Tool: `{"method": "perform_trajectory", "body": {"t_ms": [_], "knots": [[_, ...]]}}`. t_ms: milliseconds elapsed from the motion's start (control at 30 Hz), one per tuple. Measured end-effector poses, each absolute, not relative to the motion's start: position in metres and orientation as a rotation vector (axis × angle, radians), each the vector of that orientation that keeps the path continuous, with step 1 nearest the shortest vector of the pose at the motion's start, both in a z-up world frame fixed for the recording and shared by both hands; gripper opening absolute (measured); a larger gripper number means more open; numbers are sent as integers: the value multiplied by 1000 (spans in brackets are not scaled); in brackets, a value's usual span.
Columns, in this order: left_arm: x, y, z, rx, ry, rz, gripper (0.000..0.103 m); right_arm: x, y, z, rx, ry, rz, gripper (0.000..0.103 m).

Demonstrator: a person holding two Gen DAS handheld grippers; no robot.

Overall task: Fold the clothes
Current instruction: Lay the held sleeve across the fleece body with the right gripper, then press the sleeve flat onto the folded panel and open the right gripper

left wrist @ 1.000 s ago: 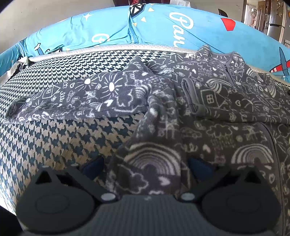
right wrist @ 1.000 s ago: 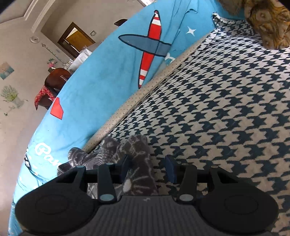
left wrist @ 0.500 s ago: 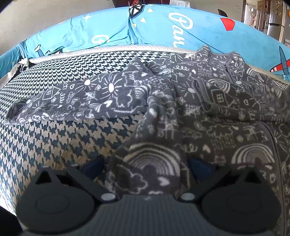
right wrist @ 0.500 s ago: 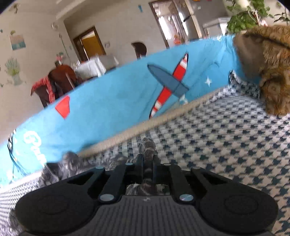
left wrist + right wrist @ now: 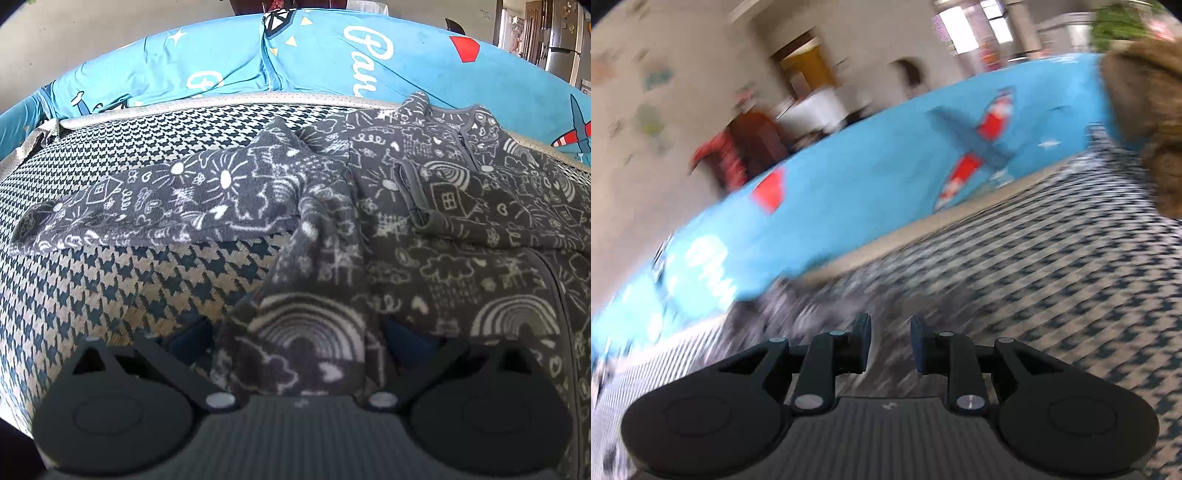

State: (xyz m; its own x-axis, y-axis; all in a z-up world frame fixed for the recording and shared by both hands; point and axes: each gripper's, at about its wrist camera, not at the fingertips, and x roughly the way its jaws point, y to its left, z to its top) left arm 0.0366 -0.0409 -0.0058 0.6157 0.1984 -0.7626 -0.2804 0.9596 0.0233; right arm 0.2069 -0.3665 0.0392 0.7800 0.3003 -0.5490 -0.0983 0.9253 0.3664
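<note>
Grey doodle-print sleepsuit [image 5: 424,221] lay spread on the houndstooth sofa [image 5: 129,280], 1 sleeve stretched left, the other folded across its chest. Left gripper [image 5: 299,339] was spread wide, a fold of the suit bunched between its 2 fingers. Right gripper [image 5: 890,339] was released, a gap between its pads, over blurred fabric. Blue sheet [image 5: 332,59] covered the backrest.

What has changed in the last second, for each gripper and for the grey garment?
The right gripper closed on the sleeve end half a second ago and has now opened with nothing between its fingers; its view is blurred by motion. In the left view, the right sleeve now lies folded across the garment. The left gripper stayed wide, fabric bunched between its fingers; left sleeve unchanged.
</note>
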Motion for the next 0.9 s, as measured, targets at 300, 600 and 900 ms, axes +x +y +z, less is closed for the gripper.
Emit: {"method": "perform_trajectory", "body": {"t_ms": [300,600,900], "knots": [[38,-41,-6,-103,869,274,103,165,-321,35,250,747,341,35],[38,-42,-5,-102,871,276,103,140,-335,41,357,766,341,38],[43,-45,14,-57,846,271,103,109,-338,51,467,766,423,44]]}}
